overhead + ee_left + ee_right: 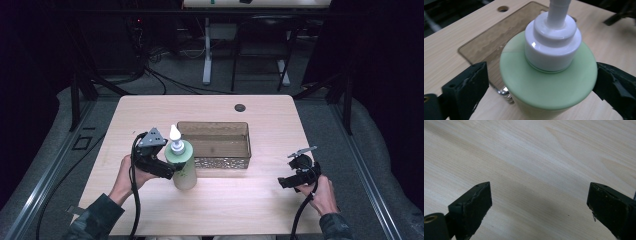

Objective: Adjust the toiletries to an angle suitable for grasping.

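1. Near the middle of the high view, a green soap bottle (183, 167) stands on the tabletop (240, 205), just beside a clear tray (215, 142).
2. Left claw (541, 82) is spread around it — not squeezing, probably letting go.
3. Lower right, right claw (284, 182) waits spread — holding nothing.

We see a light wooden table (220, 200), green pump bottle (184, 167) standing upright on it, clear brown tray (215, 159) just behind, round cable hole (240, 107) near our far edge.
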`<state>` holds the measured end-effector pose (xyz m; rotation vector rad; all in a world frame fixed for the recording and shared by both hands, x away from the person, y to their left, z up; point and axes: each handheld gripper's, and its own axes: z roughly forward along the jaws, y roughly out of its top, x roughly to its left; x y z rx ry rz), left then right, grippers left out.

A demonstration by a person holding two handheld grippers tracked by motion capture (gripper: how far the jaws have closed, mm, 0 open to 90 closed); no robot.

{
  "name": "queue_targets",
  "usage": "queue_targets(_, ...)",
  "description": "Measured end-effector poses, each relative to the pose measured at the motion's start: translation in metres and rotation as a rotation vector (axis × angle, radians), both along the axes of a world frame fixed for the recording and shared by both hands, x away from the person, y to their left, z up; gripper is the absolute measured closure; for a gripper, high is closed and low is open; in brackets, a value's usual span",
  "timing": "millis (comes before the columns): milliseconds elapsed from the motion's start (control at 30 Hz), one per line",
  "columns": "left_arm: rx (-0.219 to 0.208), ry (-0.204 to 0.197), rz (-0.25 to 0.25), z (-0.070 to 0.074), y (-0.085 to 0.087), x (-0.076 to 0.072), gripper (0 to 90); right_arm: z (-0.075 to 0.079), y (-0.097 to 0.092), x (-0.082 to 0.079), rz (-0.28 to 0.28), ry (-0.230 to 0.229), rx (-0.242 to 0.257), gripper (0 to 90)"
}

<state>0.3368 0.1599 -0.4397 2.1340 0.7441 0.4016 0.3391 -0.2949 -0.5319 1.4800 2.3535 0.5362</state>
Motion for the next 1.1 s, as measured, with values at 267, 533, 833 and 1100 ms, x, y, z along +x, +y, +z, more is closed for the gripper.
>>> queue_targets(267,-0.014,-0.008,0.138,0.001,-0.014,-0.017,0.0,0.0,0.0,0.0,0.0,0.0,-0.005,5.4)
queue_targets(533,-0.043,-0.001,0.202,-0.005,-0.019,-0.015,11.8,0.002,0.0,-0.001,-0.001,0.0,-0.012,5.5)
queue_targets(833,-0.017,0.007,0.07,-0.002,-0.015,-0.009,12.2,0.001,0.001,-0.001,0.001,0.008,-0.01,5.5)
queue_targets(1100,-0.009,0.022,-0.084,-0.001,-0.01,0.003,12.3,0.0,0.001,-0.001,0.003,0.013,-0.013,5.5)
